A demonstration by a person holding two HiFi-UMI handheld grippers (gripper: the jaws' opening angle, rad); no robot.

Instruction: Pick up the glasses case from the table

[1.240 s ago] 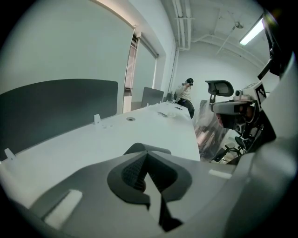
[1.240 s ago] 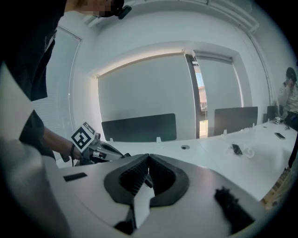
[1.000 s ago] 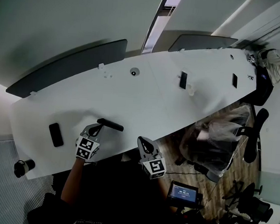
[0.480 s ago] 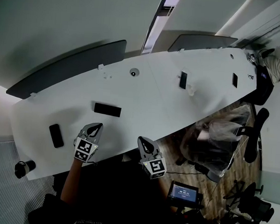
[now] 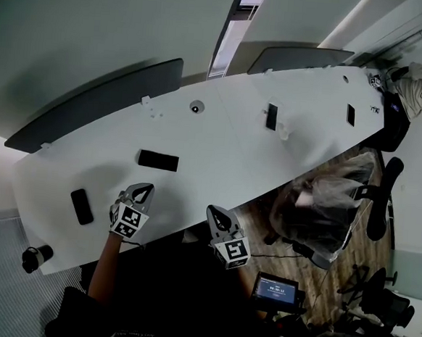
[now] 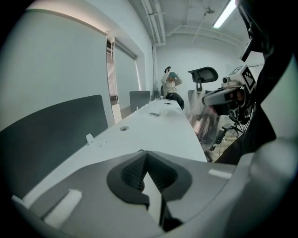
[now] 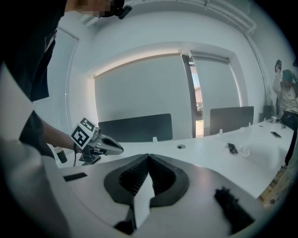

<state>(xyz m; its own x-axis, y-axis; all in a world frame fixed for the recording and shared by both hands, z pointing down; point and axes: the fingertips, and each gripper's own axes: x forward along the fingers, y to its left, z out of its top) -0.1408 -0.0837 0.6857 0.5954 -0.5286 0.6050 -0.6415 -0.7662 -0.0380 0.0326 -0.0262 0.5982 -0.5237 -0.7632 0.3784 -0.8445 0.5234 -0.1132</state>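
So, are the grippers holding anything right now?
Nothing. The left gripper and right gripper both have jaws shut and empty; the case lies on the table, untouched.

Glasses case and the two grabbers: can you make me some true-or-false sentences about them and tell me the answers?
1. The glasses case lies flat on the white table. True.
2. The left gripper is holding the glasses case. False: its jaws are shut on nothing, and the case lies on the table beyond its tip, apart from it.
3. The right gripper has its jaws closed and empty. True.
4. The glasses case is white. False: it is black against the white tabletop.
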